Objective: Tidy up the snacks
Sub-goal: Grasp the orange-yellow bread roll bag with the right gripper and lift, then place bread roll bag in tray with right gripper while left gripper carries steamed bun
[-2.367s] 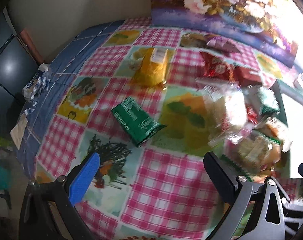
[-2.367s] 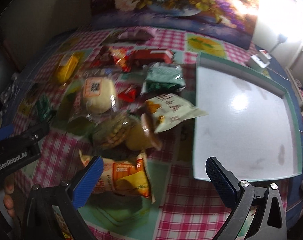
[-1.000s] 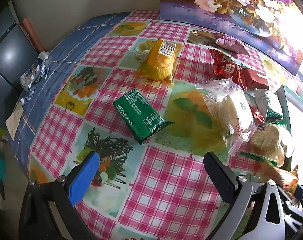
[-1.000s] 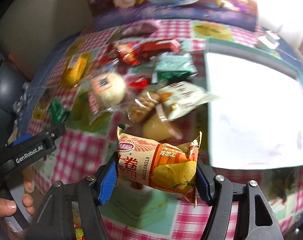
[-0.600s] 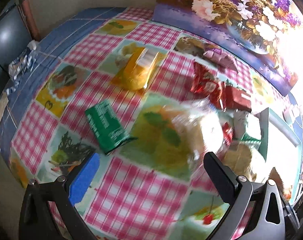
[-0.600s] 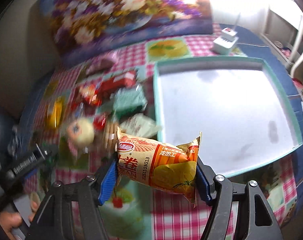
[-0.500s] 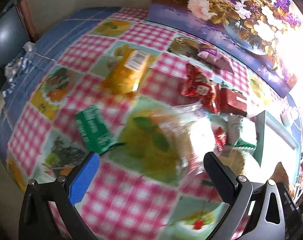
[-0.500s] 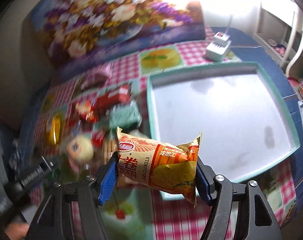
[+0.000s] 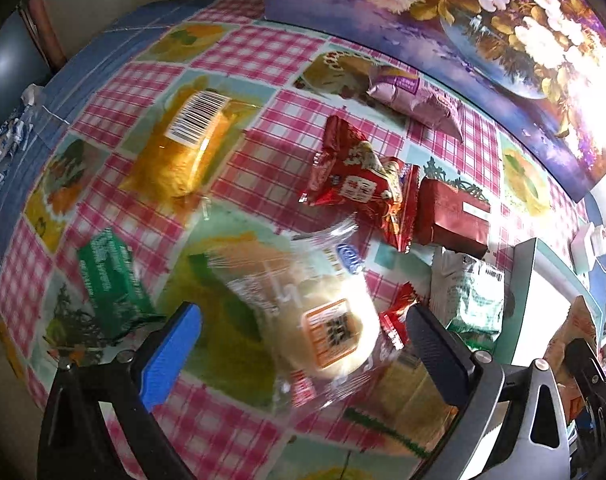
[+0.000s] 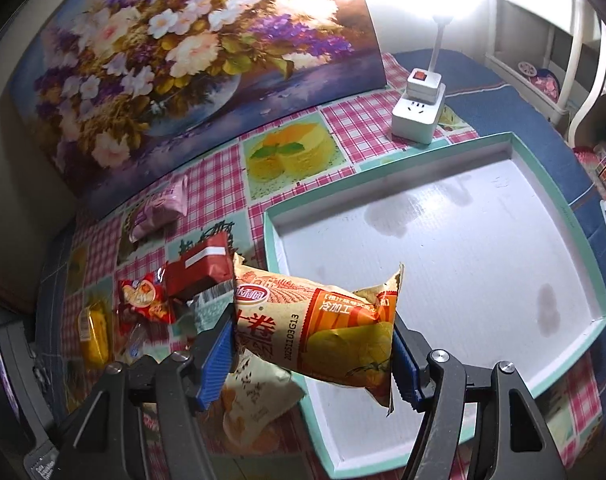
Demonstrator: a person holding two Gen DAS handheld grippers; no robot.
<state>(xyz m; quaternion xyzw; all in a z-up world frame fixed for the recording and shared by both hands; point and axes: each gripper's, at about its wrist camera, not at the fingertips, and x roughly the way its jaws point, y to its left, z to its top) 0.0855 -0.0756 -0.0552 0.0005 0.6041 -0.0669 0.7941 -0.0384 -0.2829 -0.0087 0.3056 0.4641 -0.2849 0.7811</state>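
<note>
fingers of right gripper [image 10: 315,360] still clamp orange snack bag [image 10: 323,328], now over tray [image 10: 559,200]; left gripper [image 9: 303,344] closing, empty.

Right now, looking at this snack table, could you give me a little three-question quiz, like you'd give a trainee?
1. True or false: the white tray already holds several snacks.
2. What is the right gripper clamped on?
A. a green box
B. an orange snack bag
C. a purple packet
3. Which wrapped item lies between the fingers of the left gripper, whose jaws are closing?

Key: 1. False, nothing lies in it. 2. B. 3. The pale round bun in clear wrap.
</note>
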